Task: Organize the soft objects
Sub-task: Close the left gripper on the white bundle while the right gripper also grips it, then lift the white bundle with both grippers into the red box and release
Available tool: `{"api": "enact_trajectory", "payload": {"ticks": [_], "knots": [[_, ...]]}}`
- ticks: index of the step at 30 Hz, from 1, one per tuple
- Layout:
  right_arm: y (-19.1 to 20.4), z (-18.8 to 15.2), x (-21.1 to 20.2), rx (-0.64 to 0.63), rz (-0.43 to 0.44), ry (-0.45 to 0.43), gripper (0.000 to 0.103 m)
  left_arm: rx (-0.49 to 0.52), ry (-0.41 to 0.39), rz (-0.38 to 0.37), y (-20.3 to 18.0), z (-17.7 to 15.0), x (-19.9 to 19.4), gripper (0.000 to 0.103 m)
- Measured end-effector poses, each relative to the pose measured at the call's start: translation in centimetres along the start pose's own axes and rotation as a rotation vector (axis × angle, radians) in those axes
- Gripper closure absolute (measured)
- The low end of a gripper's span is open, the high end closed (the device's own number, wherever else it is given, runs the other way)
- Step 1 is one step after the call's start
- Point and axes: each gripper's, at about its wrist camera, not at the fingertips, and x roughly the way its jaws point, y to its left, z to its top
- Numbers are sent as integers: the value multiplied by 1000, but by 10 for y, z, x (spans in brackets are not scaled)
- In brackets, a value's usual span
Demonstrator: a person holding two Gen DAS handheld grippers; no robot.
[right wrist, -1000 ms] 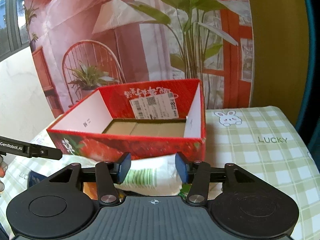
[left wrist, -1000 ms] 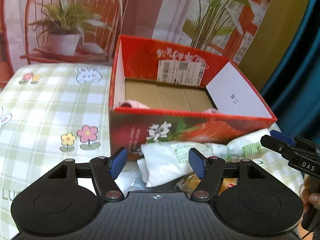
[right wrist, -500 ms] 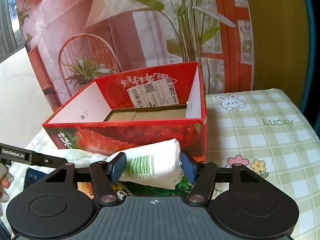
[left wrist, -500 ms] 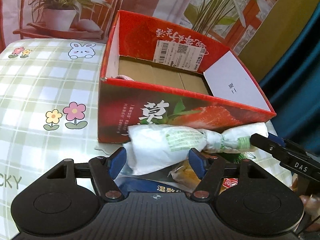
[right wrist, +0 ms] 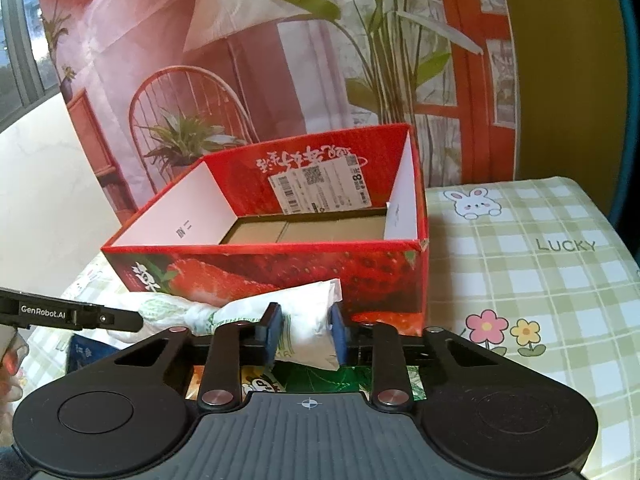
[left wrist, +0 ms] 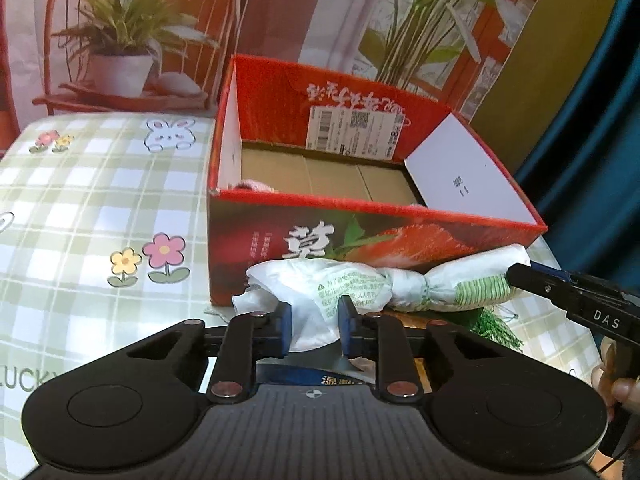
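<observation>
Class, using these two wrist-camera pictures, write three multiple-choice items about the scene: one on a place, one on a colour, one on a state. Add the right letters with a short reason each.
1. Where is the white plastic package?
A. Inside the box
B. In front of the box's near wall
C. On the chair

2. What colour is the outside of the cardboard box?
A. Red
B. Blue
C. Plain grey

3. How does the left hand-held gripper stand?
A. Wide open, nothing between its pads
B. Closed on one end of the package
C. Closed on the box rim

Answers:
1 B: the package lies before the strawberry-printed wall, outside the box.
2 A: its walls are red with strawberry print.
3 B: the blue pads, which have just been closing, pinch the package's end; the right hand-held gripper likewise clamps the other end.
</observation>
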Motion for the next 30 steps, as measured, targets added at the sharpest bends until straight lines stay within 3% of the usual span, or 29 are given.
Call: {"api": "enact_trajectory", "payload": {"ticks": [8, 30], "knots": [[8, 8, -13, -22, 15, -26, 88, 37, -63, 4, -7, 5, -23, 85], [17, 43, -58, -29, 51, -169, 89, 103, -230, 5, -35, 28, -80, 88]]}}
